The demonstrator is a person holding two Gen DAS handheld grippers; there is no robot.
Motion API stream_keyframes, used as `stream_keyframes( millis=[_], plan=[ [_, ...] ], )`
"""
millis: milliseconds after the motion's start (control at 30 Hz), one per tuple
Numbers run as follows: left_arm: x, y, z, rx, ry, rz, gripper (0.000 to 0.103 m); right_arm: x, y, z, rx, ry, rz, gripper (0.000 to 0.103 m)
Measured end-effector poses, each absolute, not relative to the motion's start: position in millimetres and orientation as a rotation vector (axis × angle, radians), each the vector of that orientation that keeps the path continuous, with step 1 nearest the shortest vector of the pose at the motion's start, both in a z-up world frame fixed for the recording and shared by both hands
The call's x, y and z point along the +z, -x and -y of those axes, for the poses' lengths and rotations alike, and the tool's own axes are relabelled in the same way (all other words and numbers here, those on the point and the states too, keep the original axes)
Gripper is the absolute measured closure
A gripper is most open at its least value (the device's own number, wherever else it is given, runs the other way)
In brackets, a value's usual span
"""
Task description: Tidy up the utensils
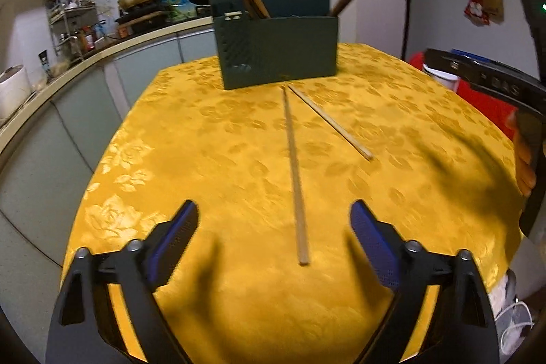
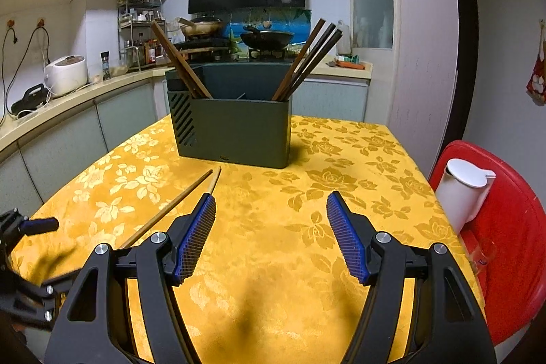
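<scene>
Bamboo chopstick (image 1: pixel 296 179) lay dead ahead between our spread, empty left claw (image 1: pixel 274 224); we figured straddle its near end, pinch gently. Right claw (image 2: pixel 271 220) gaped empty.

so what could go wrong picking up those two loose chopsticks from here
1. The near chopstick is thin and flat on the yellow tablecloth; the open left gripper may pinch cloth or roll it away.
2. The second chopstick nearly meets it by the green holder, so lifting one could nudge the other.
3. The dark chopsticks already in the holder lean outward and could block insertion.
</scene>
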State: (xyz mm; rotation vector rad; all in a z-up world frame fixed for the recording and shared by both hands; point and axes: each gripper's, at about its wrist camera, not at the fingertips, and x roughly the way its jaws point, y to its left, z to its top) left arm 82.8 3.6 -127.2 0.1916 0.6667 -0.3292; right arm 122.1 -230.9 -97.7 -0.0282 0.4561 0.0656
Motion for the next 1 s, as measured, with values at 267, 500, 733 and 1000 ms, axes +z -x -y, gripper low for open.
stream_keyframes(
  millis=[267, 500, 733, 1000],
  plan=[
    [-146.7, -85.8, 9.4, -0.366, -0.229, -0.739, 0.067, -103.7, -124.6, 229.9, 0.077, 0.029, -0.481, 0.038],
    [-148.6, -77.7, 19.4, -0.407, -0.268, -0.716, 0.094, -111.7, -129.1, 225.6, 0.109, 0.024, -0.529, 0.038],
    [-146.5, -82.5, 14.6, -0.388, -0.234, -0.734, 0.096, -124.5, -136.9, 211.3, 0.162, 0.039, -0.609, 0.038],
    [-134.5, -85.4, 3.5, -0.357, -0.191, -0.711, 0.097, -148.6, -151.5, 177.4, 0.267, 0.074, -0.738, 0.045]
  ],
)
